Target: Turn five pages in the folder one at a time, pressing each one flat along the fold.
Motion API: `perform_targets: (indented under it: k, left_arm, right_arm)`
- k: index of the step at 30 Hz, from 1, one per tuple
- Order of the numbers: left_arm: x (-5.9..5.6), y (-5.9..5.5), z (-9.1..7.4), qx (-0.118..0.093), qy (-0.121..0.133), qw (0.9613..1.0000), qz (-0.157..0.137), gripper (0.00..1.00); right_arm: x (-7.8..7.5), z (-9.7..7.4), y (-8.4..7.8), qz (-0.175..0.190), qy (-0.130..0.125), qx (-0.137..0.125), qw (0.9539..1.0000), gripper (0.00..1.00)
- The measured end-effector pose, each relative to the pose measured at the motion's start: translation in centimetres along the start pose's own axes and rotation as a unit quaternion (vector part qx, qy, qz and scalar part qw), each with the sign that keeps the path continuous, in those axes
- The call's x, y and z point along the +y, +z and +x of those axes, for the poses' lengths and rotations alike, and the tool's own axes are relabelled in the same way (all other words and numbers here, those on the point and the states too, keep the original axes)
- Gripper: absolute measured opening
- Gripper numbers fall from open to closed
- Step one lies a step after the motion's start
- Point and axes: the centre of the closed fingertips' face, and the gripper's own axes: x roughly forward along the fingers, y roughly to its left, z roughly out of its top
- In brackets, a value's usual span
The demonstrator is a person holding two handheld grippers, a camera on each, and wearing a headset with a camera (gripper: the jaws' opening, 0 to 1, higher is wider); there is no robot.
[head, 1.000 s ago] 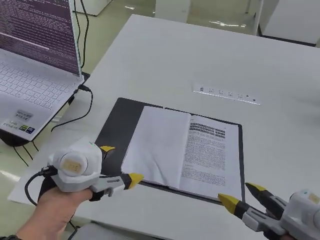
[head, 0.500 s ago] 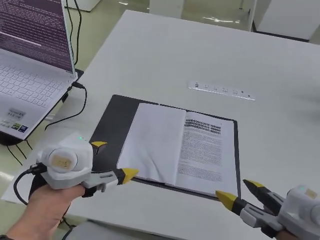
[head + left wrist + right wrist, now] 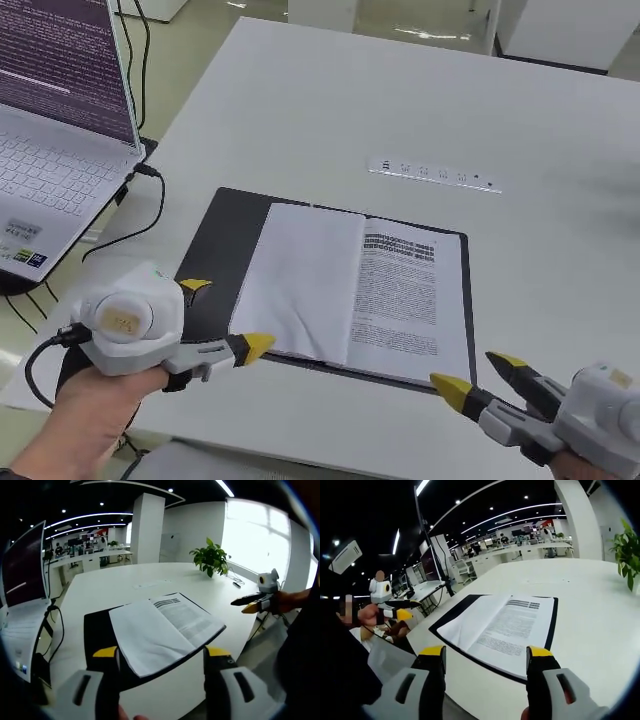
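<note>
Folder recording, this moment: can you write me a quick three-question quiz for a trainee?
1. True or false: the left gripper is shut on a page of the folder.
2. Which open page carries printed text? A) the one nearer the left gripper B) the one nearer the right gripper C) both
3. What device with a lit screen stands on the left gripper's side of the folder?

Key: 1. False, its jaws stand open. 2. B. 3. The laptop.
</note>
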Motion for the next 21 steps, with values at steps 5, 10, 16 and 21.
perform_targets:
  k: [5,10,16,21]
  left_arm:
    - [0.0,0.2,-0.3,-0.003,0.002,1.0,0.0,0.69]
    - [0.2,0.0,-0.7,-0.002,0.005,1.0,-0.002,0.7]
    - [0.5,-0.4,-1.1,0.001,0.009,0.9999,-0.004,0.7]
    - [0.7,-0.2,-1.4,-0.003,0.013,0.9999,-0.006,0.71]
  right_arm:
    - [-0.1,-0.2,0.0,0.0,-0.003,-0.002,1.0,0.64]
    - [-0.2,-0.3,-0.2,0.001,-0.009,0.001,1.0,0.64]
    - [-0.2,-0.5,-0.8,0.004,-0.012,0.005,0.9999,0.65]
    - [-0.2,-0.6,-1.2,-0.005,-0.012,0.016,0.9998,0.66]
